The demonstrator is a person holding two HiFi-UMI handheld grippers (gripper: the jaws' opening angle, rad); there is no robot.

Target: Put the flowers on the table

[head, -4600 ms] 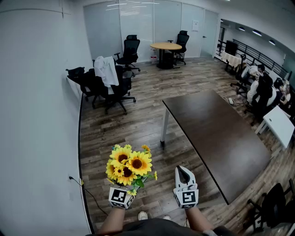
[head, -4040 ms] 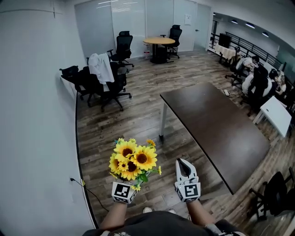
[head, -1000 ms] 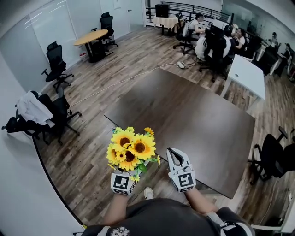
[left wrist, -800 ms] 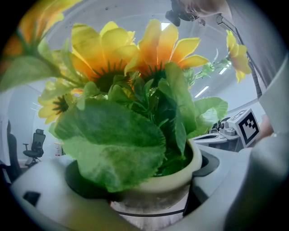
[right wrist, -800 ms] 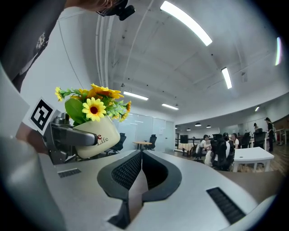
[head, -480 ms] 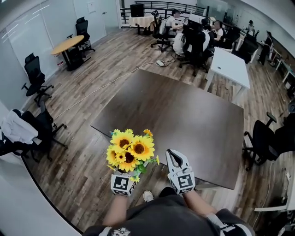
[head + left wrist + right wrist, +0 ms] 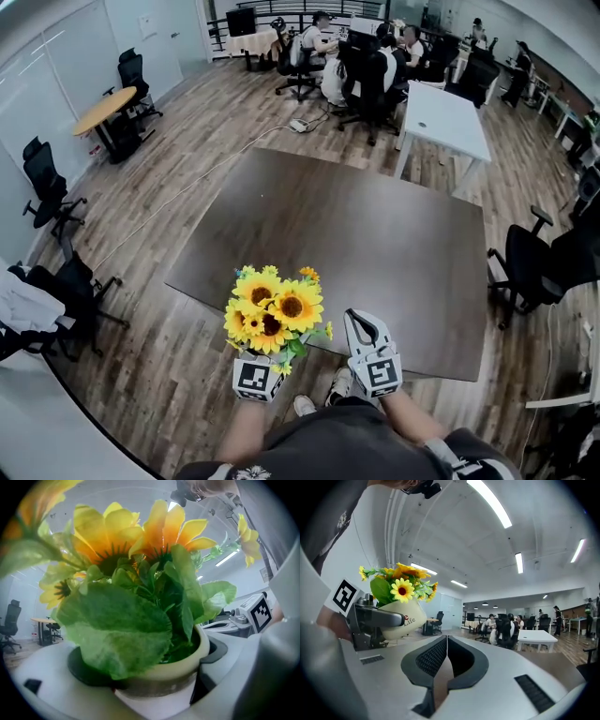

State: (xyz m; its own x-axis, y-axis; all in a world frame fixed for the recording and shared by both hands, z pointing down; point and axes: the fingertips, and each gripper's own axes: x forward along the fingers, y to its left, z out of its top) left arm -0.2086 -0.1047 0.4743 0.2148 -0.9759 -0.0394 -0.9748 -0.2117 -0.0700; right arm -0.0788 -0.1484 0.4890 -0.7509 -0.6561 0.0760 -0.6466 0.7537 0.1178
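Observation:
A cream pot of yellow sunflowers (image 7: 273,311) is carried in front of the person, just before the near edge of the large dark brown table (image 7: 375,234). My left gripper (image 7: 263,361) is shut on the pot (image 7: 164,674), whose leaves and blooms fill the left gripper view. From the right gripper view the pot (image 7: 403,616) shows at the left, clamped between the left gripper's fingers (image 7: 377,617). My right gripper (image 7: 363,328) is held beside it, shut and with nothing in it, its pads (image 7: 436,656) pressed together.
Black office chairs (image 7: 539,267) stand right of the table and along the left wall (image 7: 52,183). A white desk (image 7: 441,112) and seated people (image 7: 361,56) lie beyond the table. A round wooden table (image 7: 103,108) stands far left. The floor is wood plank.
The view has swung round and closed in: the dark table now lies straight ahead, its near edge just past the flowers. Both grippers keep their hold and spacing.

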